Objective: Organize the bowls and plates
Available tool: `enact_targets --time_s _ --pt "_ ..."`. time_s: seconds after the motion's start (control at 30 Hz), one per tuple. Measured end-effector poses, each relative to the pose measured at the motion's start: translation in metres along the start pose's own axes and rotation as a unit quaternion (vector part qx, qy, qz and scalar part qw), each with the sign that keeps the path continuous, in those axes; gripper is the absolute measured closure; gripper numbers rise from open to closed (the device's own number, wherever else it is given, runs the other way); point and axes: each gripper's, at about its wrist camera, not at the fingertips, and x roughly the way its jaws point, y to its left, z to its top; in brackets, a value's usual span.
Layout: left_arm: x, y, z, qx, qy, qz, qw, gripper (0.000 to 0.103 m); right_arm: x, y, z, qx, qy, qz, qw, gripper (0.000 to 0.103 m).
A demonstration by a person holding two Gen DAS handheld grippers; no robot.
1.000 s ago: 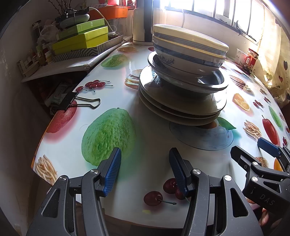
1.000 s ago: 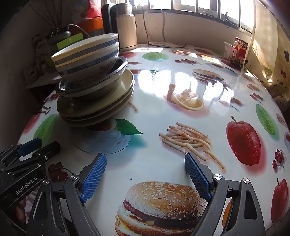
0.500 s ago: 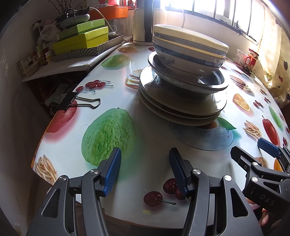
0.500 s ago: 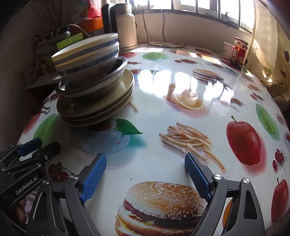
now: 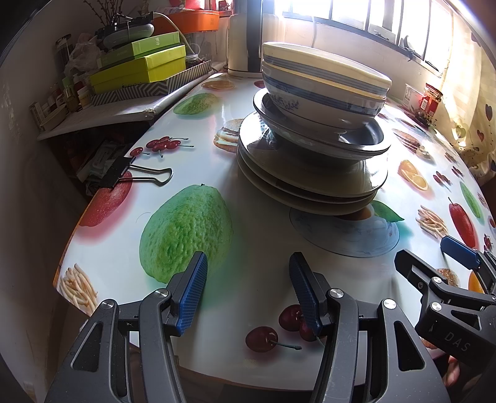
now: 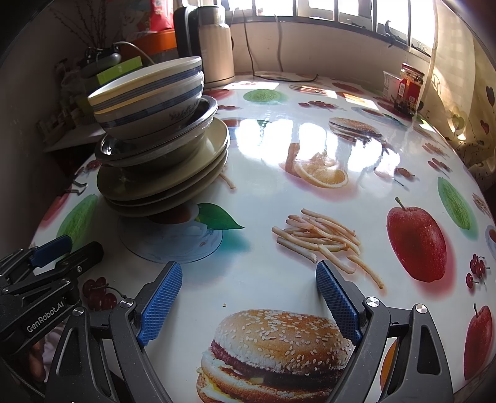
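Your left tool point(image 5: 246, 286) and right tool point(image 6: 246, 297) both gape empty (touching nothing) above the surface point(image 6: 279, 279), near the stack of plates and bowls point(image 5: 313, 130).

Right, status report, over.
Left claw and right claw open, empty, short of the stack. Bowls sit on plates, untouched. Nothing in the way.

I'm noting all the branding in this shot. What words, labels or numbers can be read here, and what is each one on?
"GenRobot.AI": on the left gripper body, seen from the right wrist.
"DAS": on the right gripper body, cut off at the frame edge.
Green box: printed characters, too small to read.
Jar with a red label: print too blurred to read.
Orange box: small mark, unreadable.
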Motion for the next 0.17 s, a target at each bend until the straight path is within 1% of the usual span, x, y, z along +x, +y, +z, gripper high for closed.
enact_targets --time_s 0.17 --pt "0.0 -0.0001 0.0 0.0 0.0 0.0 1.0 0.047 0.0 0.0 0.0 0.0 0.0 0.0 1.0 0.014"
